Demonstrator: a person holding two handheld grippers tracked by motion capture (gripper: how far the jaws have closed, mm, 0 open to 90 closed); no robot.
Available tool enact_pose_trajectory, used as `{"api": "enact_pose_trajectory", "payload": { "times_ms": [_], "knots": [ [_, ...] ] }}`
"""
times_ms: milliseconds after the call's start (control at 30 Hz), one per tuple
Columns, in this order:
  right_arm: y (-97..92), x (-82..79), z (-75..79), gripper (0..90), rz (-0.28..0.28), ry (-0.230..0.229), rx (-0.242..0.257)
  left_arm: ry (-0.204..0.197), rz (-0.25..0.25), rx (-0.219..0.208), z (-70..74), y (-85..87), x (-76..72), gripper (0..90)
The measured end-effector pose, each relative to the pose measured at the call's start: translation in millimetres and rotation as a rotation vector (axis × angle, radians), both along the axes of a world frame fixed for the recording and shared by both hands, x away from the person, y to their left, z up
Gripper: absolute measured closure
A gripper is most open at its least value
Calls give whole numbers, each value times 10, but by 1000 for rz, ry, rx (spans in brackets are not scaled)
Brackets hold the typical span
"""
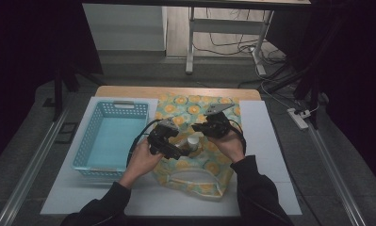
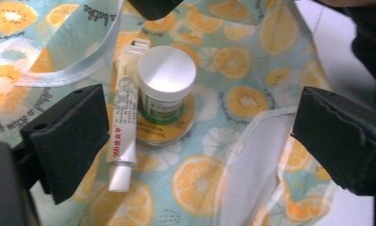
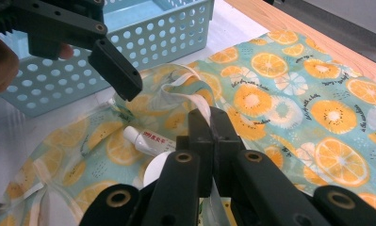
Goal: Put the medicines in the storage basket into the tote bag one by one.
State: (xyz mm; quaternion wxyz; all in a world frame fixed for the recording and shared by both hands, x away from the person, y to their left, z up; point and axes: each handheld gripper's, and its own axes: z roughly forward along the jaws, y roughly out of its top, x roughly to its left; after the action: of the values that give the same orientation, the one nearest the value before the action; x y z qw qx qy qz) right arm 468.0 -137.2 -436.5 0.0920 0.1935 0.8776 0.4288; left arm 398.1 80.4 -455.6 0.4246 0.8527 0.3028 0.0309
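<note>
A wooden table [image 1: 129, 90] under a white mat carries a blue basket [image 1: 111, 136] and a citrus-print bag [image 1: 195, 141]. On the bag lie a white-lidded jar [image 2: 167, 84] and a tube [image 2: 123, 127], touching side by side. The left tool [image 2: 200, 136] hangs over them, its jaws wide apart with nothing gripped. The right tool [image 3: 209, 141] is clamped on the bag's white-trimmed edge [image 3: 195, 92], just beside the jar.

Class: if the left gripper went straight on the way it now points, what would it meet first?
Probably the white-lidded jar in the fruit-print bag, centred between the open left gripper jaws; depth is unclear, so the tube beside it could come first.
</note>
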Motion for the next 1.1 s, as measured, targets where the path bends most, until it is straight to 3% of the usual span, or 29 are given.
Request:
{"api": "enact_pose_trajectory", "payload": {
  "times_ms": [100, 333, 467, 833, 1100],
  "knots": [
    [-1, -2, 4, 899, 0, -2, 0, 0, -17, -33, -15, 32, -32, 38],
    [-2, -6, 13, 899, 0, -5, 4, 0, -35, -36, -71, 54, -142, 34],
    [4, -12, 15, 899, 3, -6, 2, -11, -31, 2, -100, 42, -209, 27],
    [16, -33, 28, 899, 12, -11, 3, -56, -19, 40, -175, 0, -385, 10],
    [30, -46, 23, 899, 18, -7, 3, -13, -19, 54, -282, -18, -405, 15]
  ]
}}
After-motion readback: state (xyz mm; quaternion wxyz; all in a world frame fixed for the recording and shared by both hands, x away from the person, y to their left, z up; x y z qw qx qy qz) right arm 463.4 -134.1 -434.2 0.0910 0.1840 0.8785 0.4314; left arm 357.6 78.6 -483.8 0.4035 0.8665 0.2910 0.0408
